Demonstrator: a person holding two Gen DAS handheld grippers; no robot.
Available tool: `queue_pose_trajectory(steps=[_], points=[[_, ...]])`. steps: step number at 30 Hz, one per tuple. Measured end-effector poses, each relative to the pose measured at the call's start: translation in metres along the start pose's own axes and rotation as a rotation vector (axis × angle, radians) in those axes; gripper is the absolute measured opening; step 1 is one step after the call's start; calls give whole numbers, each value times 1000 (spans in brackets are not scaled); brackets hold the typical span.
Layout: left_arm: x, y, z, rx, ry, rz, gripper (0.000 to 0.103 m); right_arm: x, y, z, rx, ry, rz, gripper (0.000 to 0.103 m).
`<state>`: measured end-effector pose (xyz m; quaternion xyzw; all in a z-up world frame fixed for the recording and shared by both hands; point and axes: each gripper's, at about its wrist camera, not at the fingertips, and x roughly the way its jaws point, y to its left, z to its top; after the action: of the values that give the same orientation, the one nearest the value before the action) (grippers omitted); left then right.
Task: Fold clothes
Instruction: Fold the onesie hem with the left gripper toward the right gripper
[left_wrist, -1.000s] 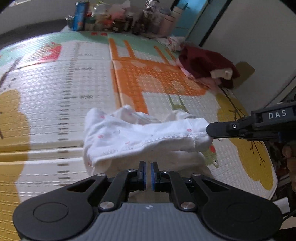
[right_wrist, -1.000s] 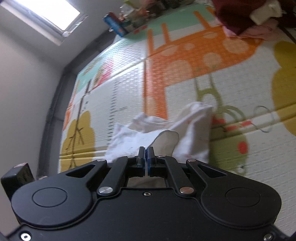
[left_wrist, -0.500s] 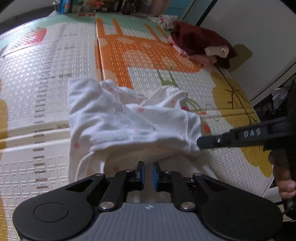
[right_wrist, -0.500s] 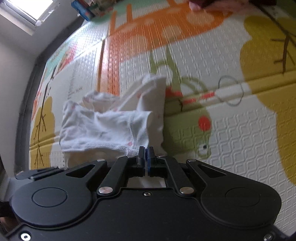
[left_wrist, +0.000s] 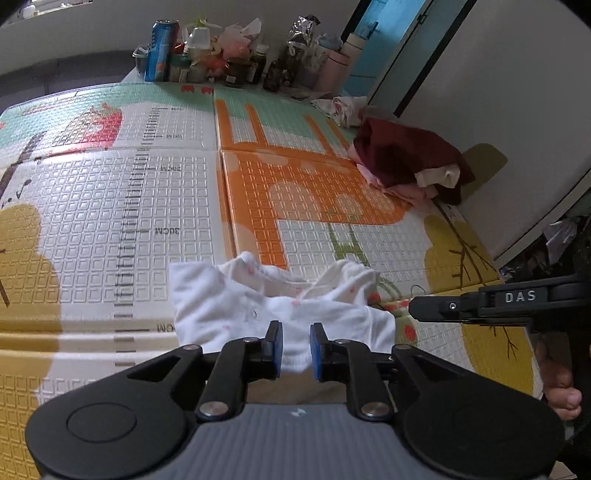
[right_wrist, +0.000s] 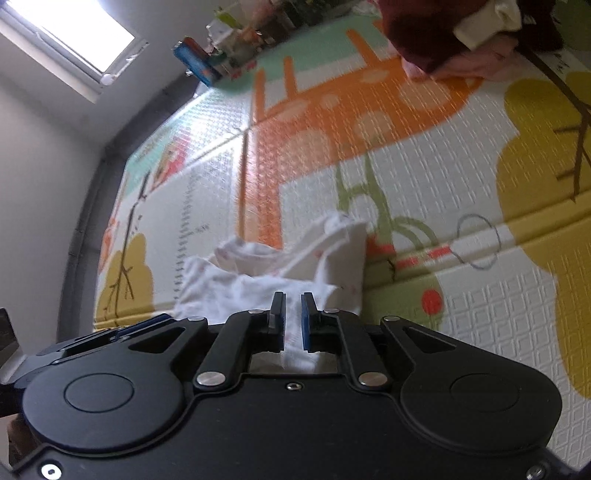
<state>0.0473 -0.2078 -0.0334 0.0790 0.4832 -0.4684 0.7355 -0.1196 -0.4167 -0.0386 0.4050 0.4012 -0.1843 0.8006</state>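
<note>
- Left wrist view. White garment (left_wrist: 280, 310): small, thin knit with faint pink dots, lying rumpled on the play mat (left_wrist: 110, 206), just ahead of the left gripper (left_wrist: 296, 347). Its fingers have just been opening; they stand apart with the hemmed near edge showing in the gap, pads off the cloth. Right gripper (left_wrist: 415, 309) enters from the right, its tip just beside the garment's right end.
- Handling: light, limp, no stiffness; judged to sag and slip from a shallow pinch. Best taken at the stitched hem or a corner, one hand at each end.
- Right wrist view, somewhat blurred. Same garment (right_wrist: 266, 273) in a heap. The right gripper's fingers (right_wrist: 277, 314) have likewise just been opening; a strip of white cloth lies between them, apparently released, though contact cannot be ruled out.
- Dark red clothes pile (right_wrist: 443, 33) well apart at the mat's far edge.
</note>
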Motion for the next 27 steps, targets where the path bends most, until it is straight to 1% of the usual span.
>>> queue_pose_trajectory(steps=[4,8,10,15,19,20,21,23,27], points=[[13,4,3,-16,17,40,18,10,10,3,-8,17,12,9],[29,14,1,-52,62,95,18,26,16,4,-2,49,18,9],[35,21,-1,-68,80,98,18,35,17,3,5,65,18,9],[48,31,-10,-89,137,125,18,54,15,1,-1,78,-29,9],[54,36,-18,-95,170,136,15,71,5,0,-5,100,-100,8],[54,38,-20,-96,173,138,15,75,1,1,-2,99,-121,5],[54,40,-21,-100,173,136,14,77,-2,1,3,98,-132,5],[53,45,-24,-112,172,131,11,79,-10,2,18,94,-129,3],[48,51,-25,-140,167,128,8,81,-19,5,27,78,-137,3]])
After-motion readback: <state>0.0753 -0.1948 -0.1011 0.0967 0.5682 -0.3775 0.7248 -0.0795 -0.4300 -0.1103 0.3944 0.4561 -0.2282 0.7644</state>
